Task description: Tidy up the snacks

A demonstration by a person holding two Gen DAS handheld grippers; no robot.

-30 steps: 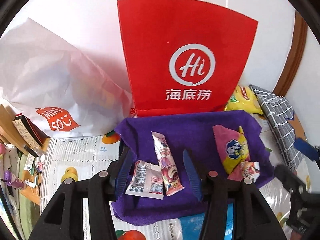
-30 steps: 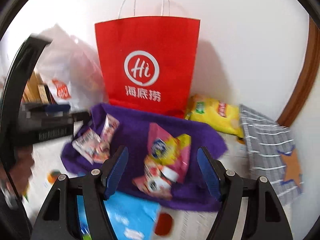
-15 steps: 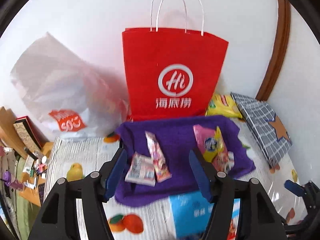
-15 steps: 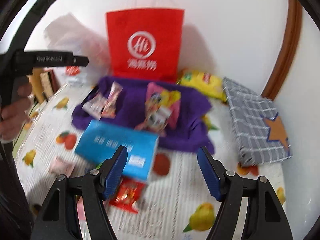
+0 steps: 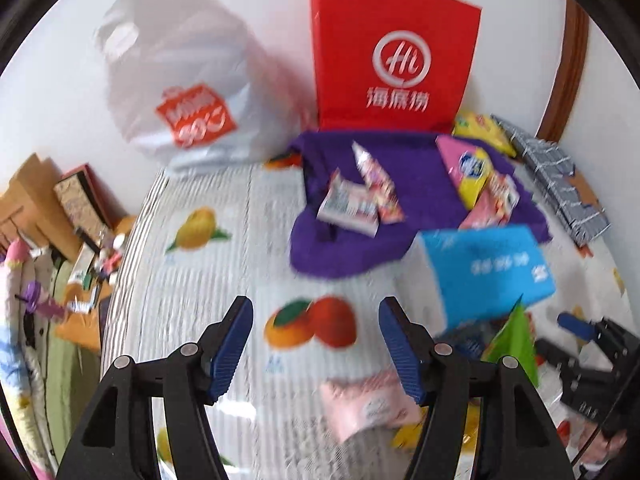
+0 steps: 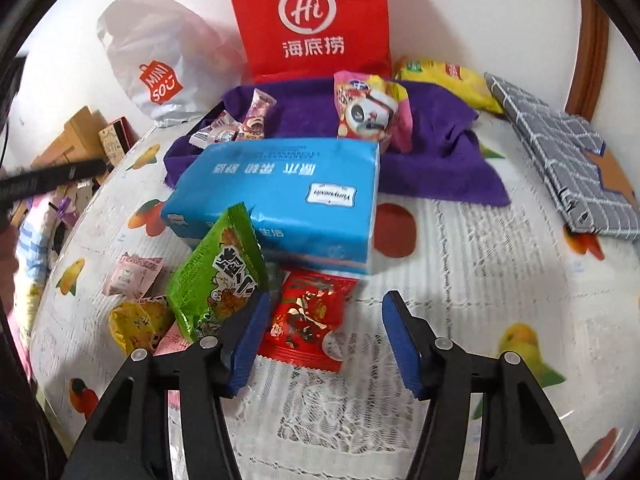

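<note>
Fruit-print tablecloth (image 6: 480, 264); red snack packet (image 6: 308, 320) lengthwise toward right tool (image 6: 322, 344).

Setting: a lived-in home room, not a lab or shop. Work surface is a table (image 6: 480, 264) under a fruit-print cover with a lace layer, pushed against a plain white wall (image 6: 460, 12). Along the table's far edge: a red paper carrier bag (image 6: 308, 20) and a white plastic shopping bag (image 6: 160, 56), both retail takeaways. A curved brown wooden trim (image 6: 592, 52) runs up the wall at the far right corner. Beyond the left edge: cardboard boxes (image 5: 24, 204), small clutter and a soft toy or bedding (image 5: 16, 276), blurred. A grey checked fabric case (image 6: 568, 160) lies near the right edge.
</note>
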